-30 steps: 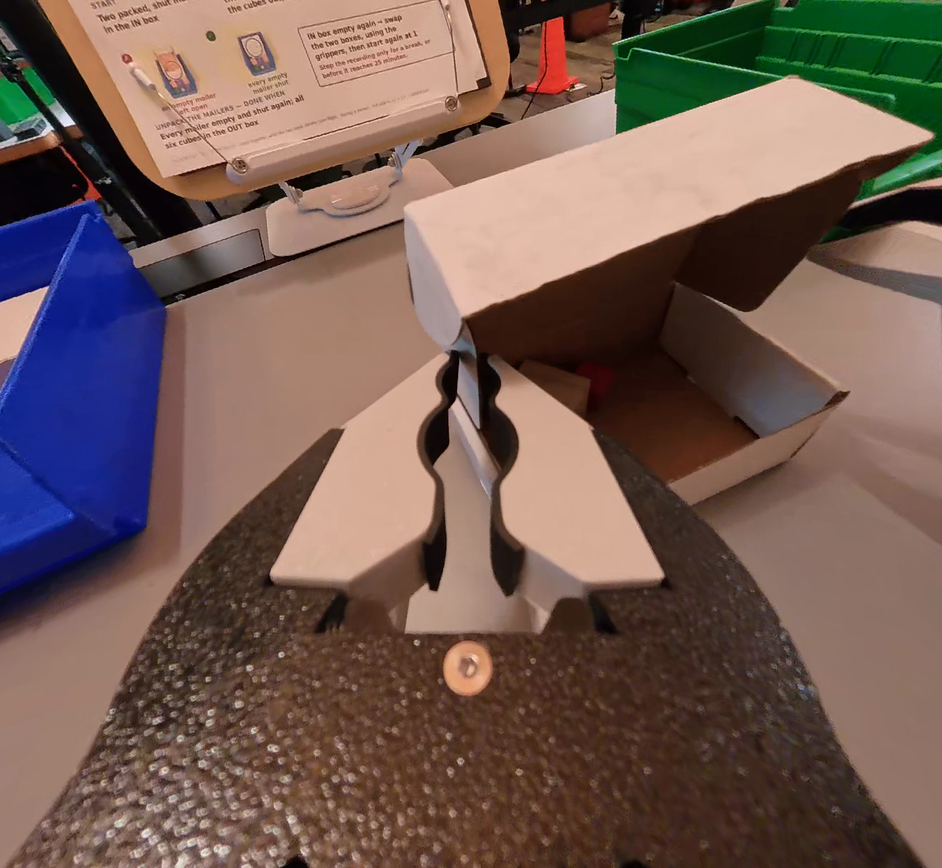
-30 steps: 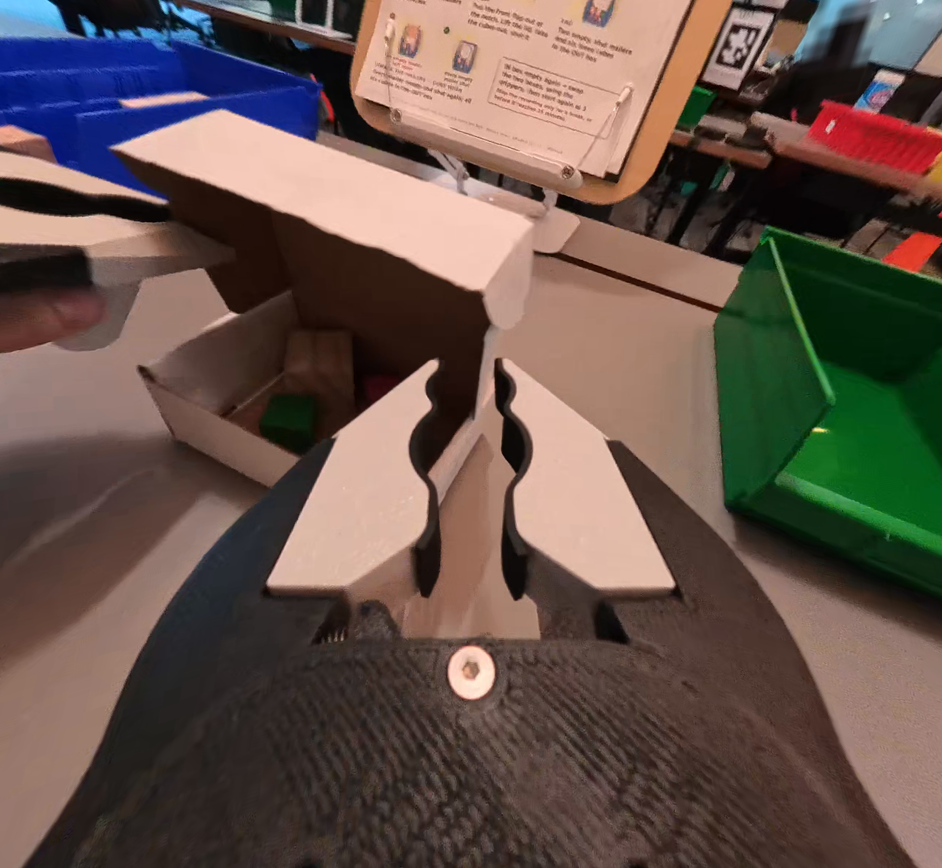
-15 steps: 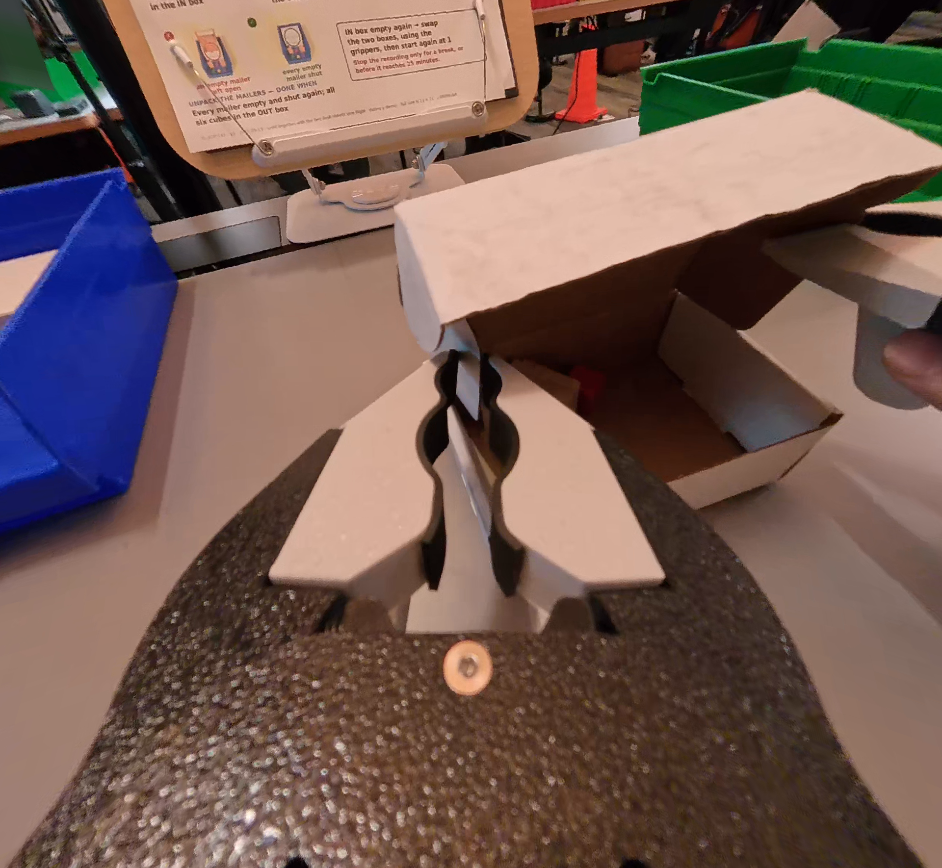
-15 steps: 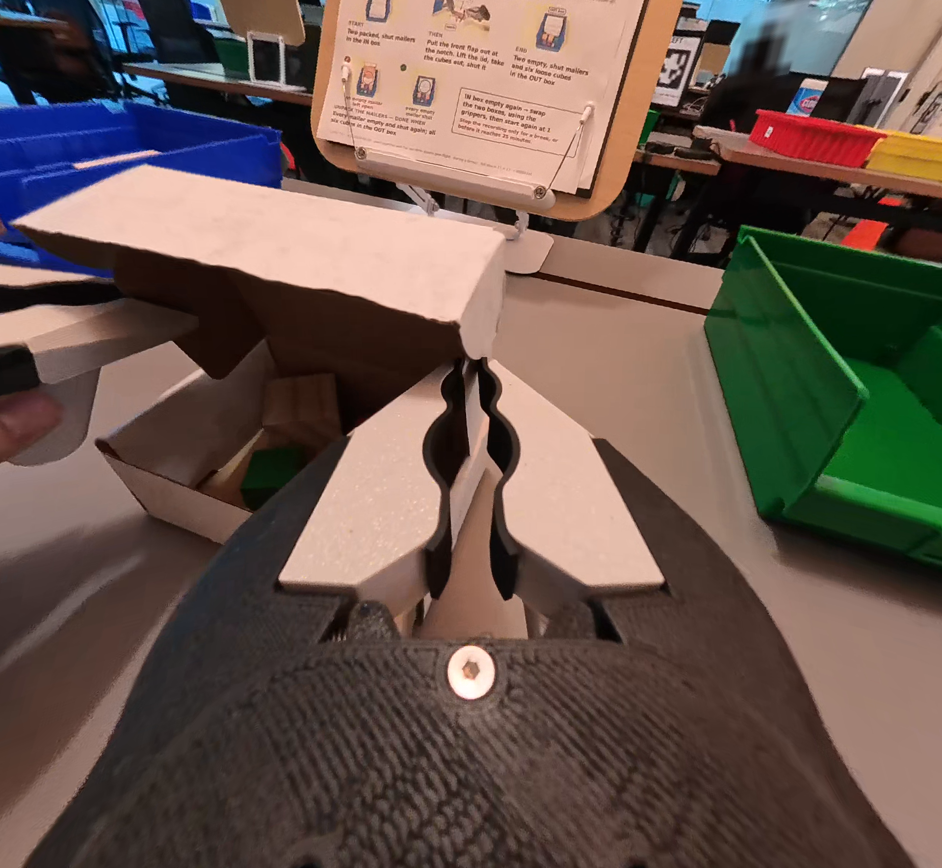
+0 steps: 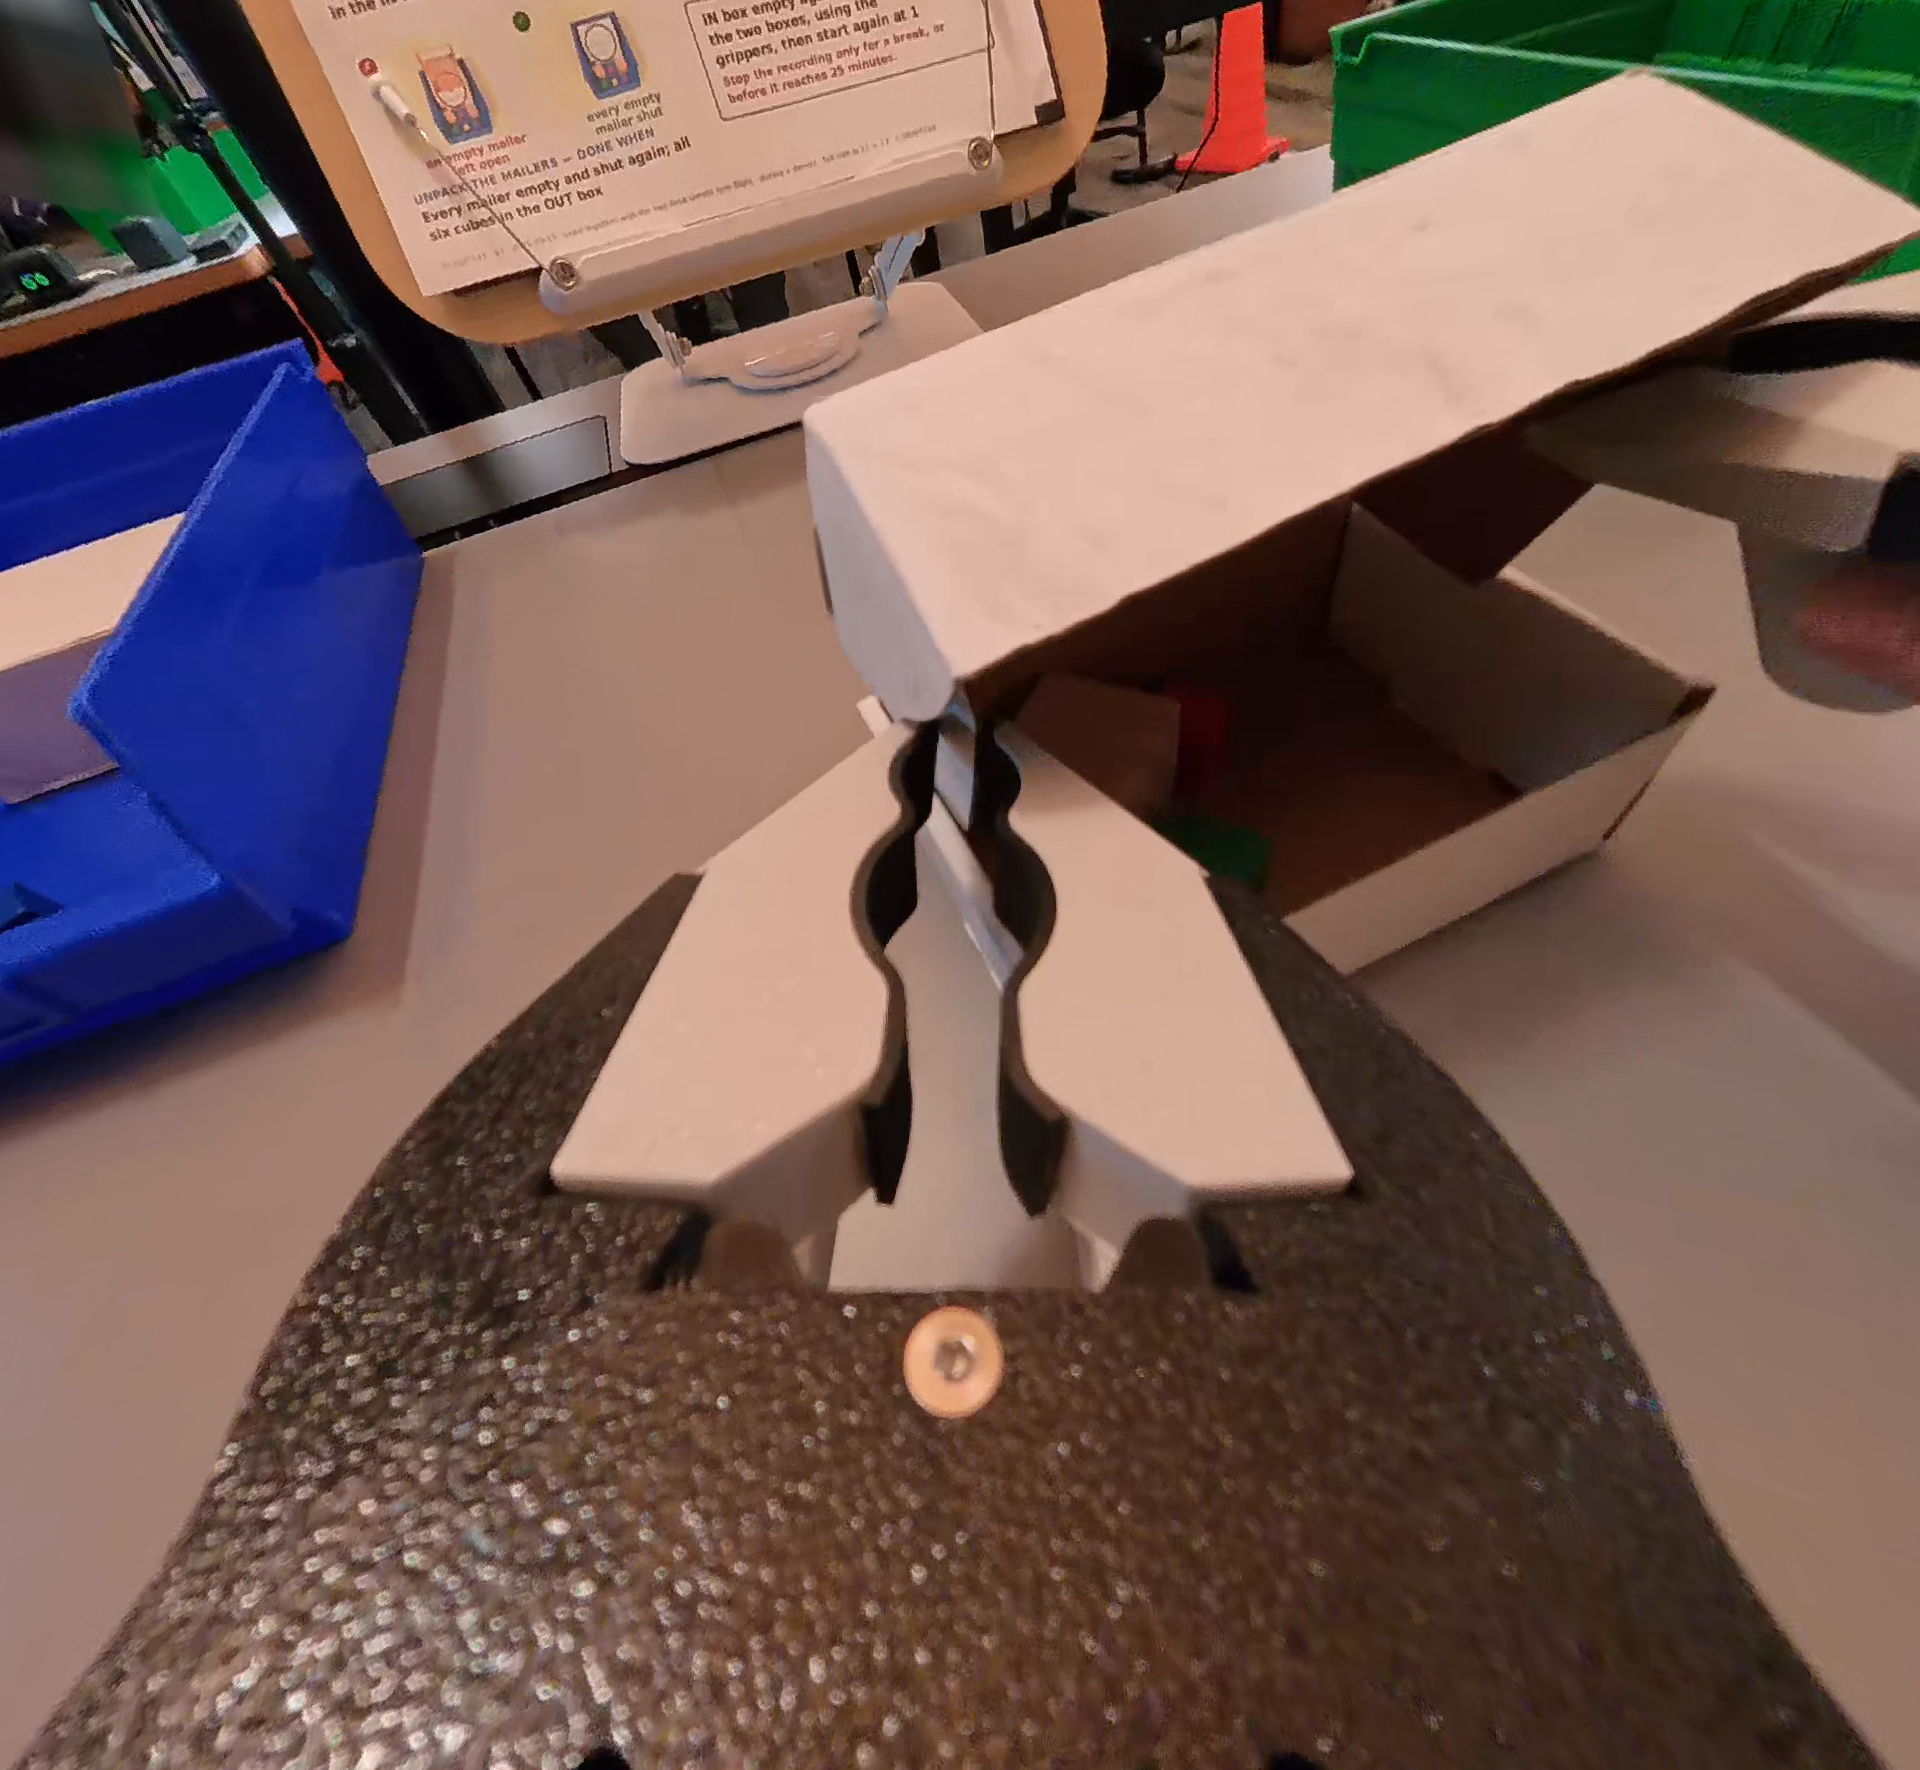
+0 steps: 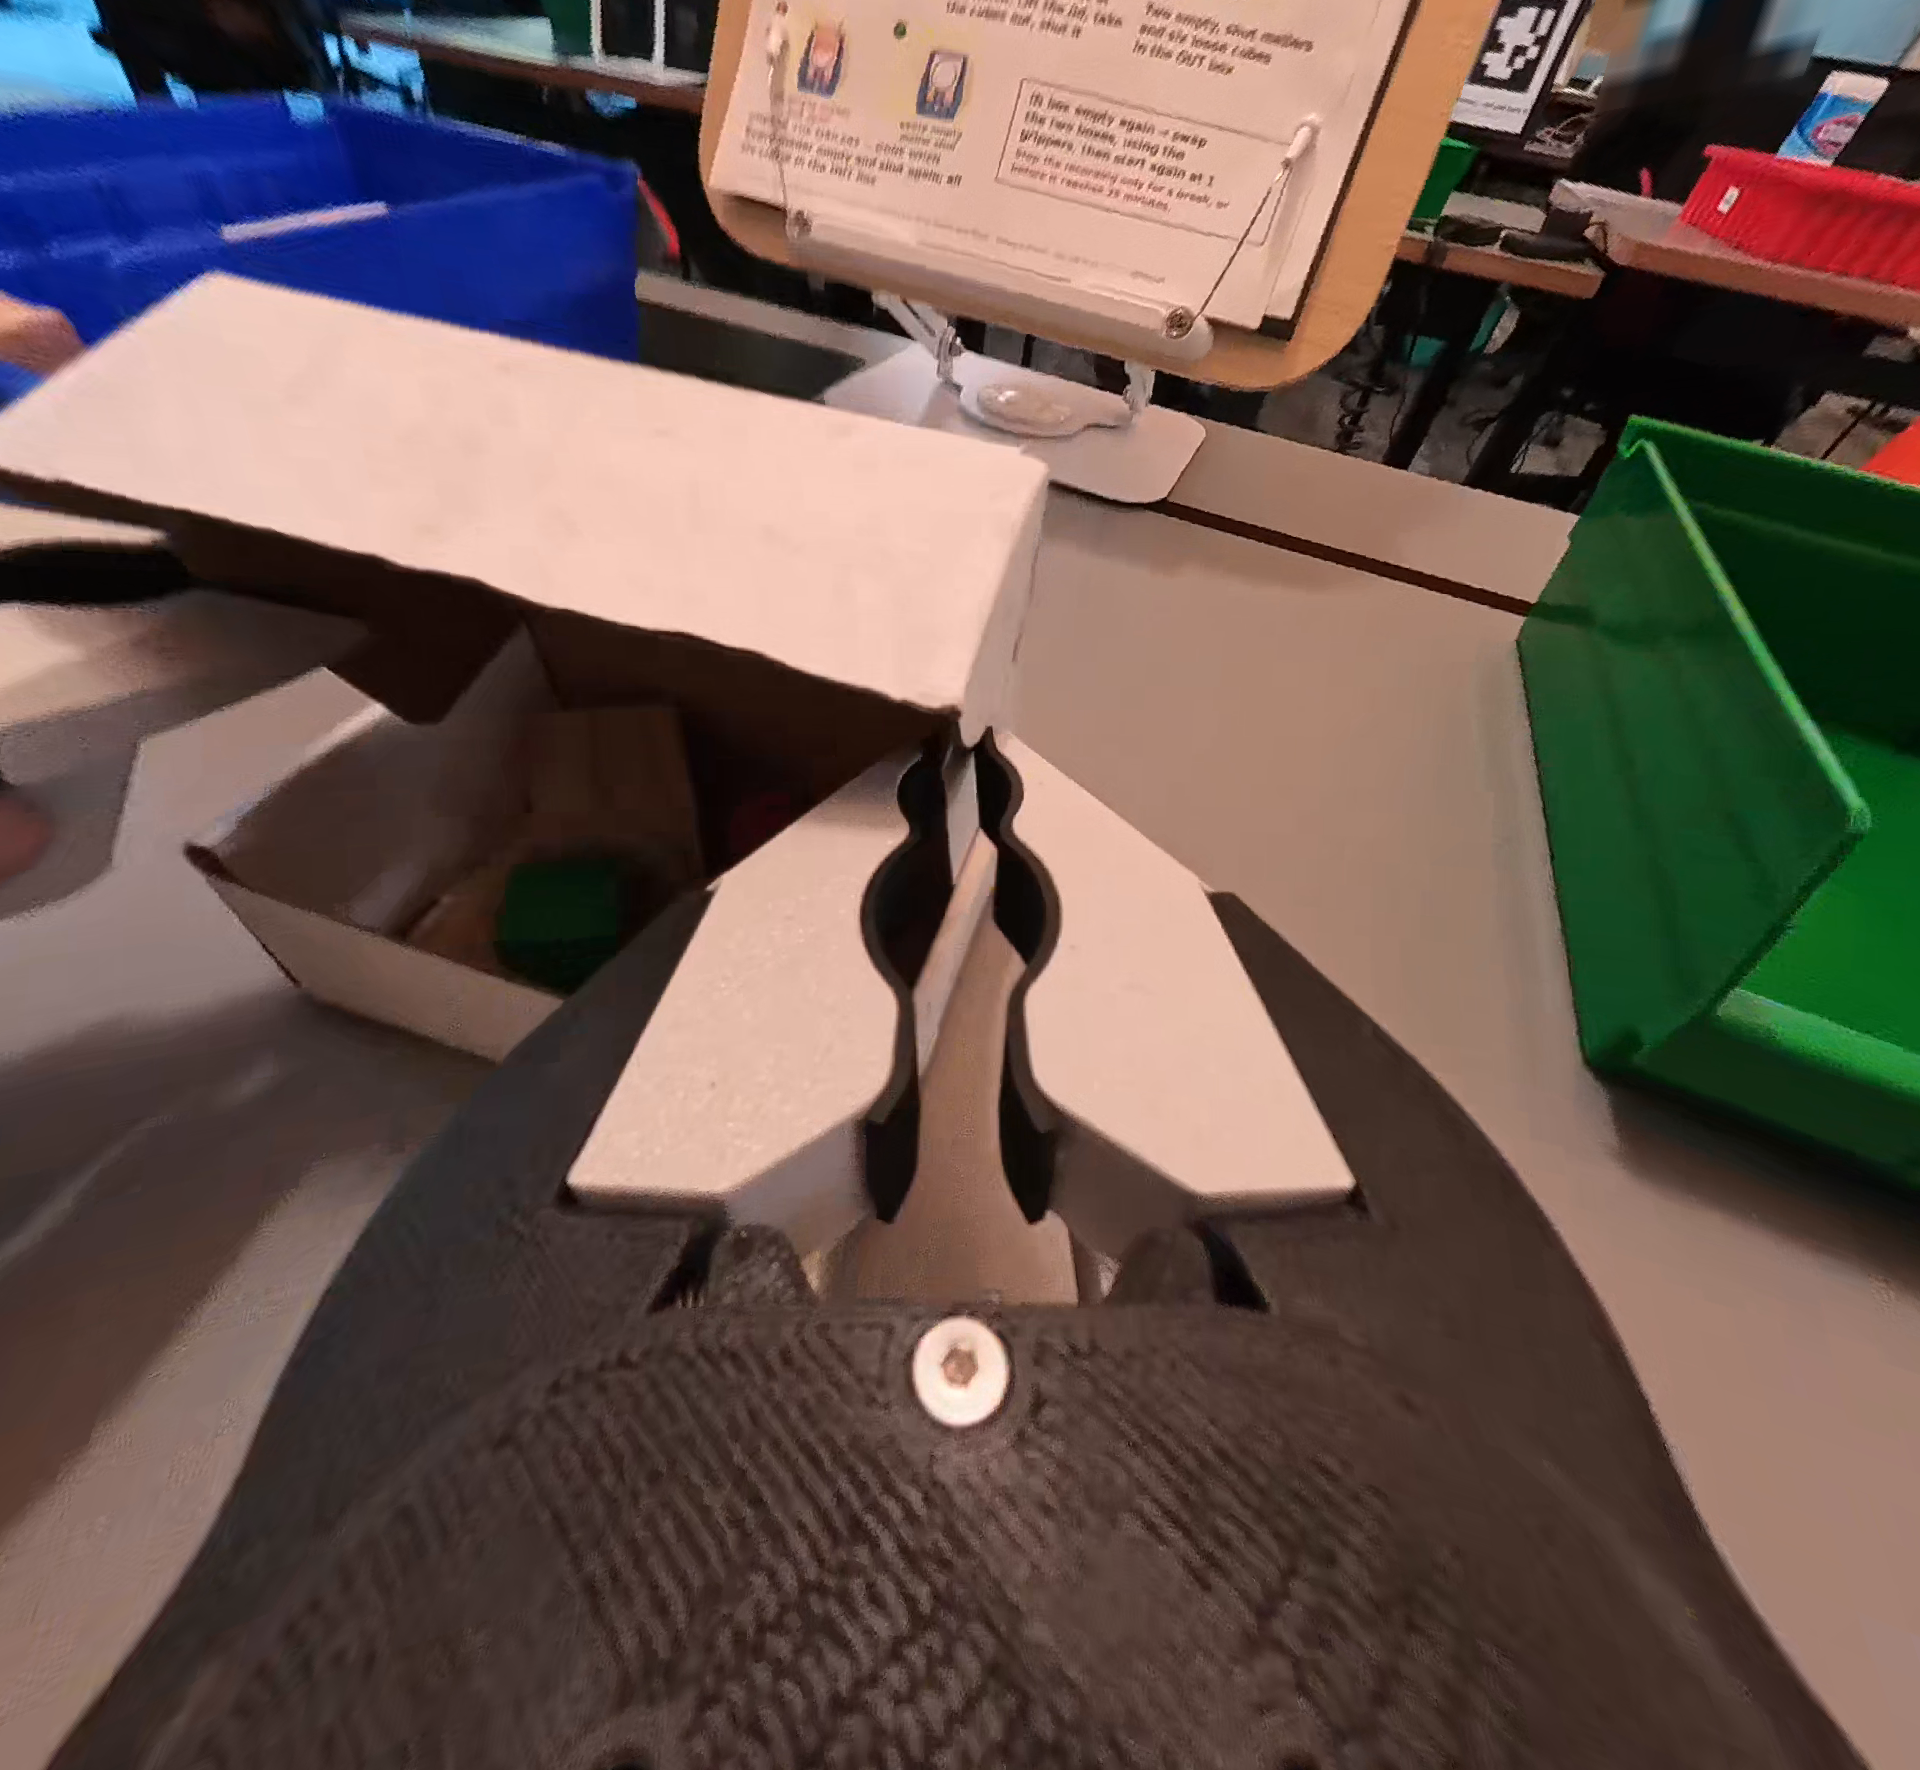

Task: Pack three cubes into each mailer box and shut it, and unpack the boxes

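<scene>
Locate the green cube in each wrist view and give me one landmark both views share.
Left wrist view: the green cube lies low in the open mailer box, just right of the tongs' tips.
Right wrist view: the green cube sits in the box's near corner, left of the tongs.
Shared landmark: the instruction board standing behind the box.

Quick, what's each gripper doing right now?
Left gripper: closed on the white cardboard mailer box's front flap.
Right gripper: closed on the same flap.
</scene>
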